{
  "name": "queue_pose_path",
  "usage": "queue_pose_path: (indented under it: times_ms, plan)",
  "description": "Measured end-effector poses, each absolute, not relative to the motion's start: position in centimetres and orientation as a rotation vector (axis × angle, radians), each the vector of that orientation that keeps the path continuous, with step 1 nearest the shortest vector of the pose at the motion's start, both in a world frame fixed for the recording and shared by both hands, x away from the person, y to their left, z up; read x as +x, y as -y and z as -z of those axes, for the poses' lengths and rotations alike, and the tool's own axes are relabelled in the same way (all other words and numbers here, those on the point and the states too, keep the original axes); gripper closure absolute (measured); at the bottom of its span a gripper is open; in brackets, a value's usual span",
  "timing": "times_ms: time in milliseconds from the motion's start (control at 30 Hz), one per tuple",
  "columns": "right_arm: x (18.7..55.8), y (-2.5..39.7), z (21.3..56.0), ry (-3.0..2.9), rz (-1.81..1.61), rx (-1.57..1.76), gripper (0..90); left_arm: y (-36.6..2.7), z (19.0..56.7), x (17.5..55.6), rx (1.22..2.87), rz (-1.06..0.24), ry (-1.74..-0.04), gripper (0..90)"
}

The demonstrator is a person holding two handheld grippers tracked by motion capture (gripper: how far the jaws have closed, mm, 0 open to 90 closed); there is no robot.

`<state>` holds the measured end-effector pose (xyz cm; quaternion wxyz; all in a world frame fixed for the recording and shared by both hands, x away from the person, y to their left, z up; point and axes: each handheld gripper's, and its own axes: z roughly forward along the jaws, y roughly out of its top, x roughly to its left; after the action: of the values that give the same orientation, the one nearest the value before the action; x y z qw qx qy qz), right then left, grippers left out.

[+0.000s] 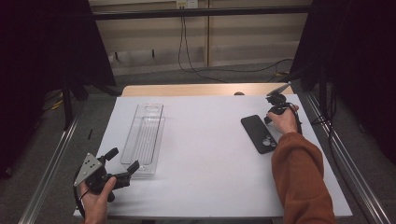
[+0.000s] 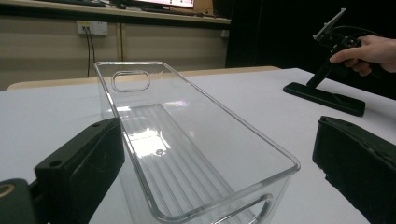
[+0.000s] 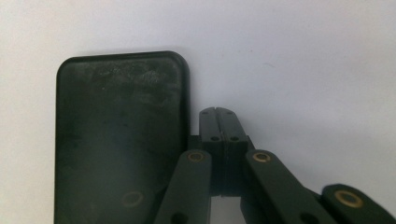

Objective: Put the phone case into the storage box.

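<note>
While left gripper [image 2: 210, 163] jaws straddle clear tray [image 2: 187, 144], right gripper [image 3: 218, 116] jaws closed beside phone [image 3: 116, 135].

The tray [image 1: 143, 137] lies lengthwise on the worktop [image 1: 210, 154], its near end between the left tool's [image 1: 122, 164] spread jaws. The phone [image 1: 259, 133] lies flat just left of the right tool's [image 3: 218, 122] closed tips, seemingly touching its side.
</note>
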<state>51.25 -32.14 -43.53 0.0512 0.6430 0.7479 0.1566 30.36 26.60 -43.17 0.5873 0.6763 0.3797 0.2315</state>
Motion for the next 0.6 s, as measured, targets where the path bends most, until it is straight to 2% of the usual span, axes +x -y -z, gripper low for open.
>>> queue_pose_path:
  times_ms: [600]
  plan:
    - [51.3,31.32,43.59,-2.293,-0.462,1.903,90.0,-26.58,43.16,30.37,1.592,-0.543,-0.88,2.2]
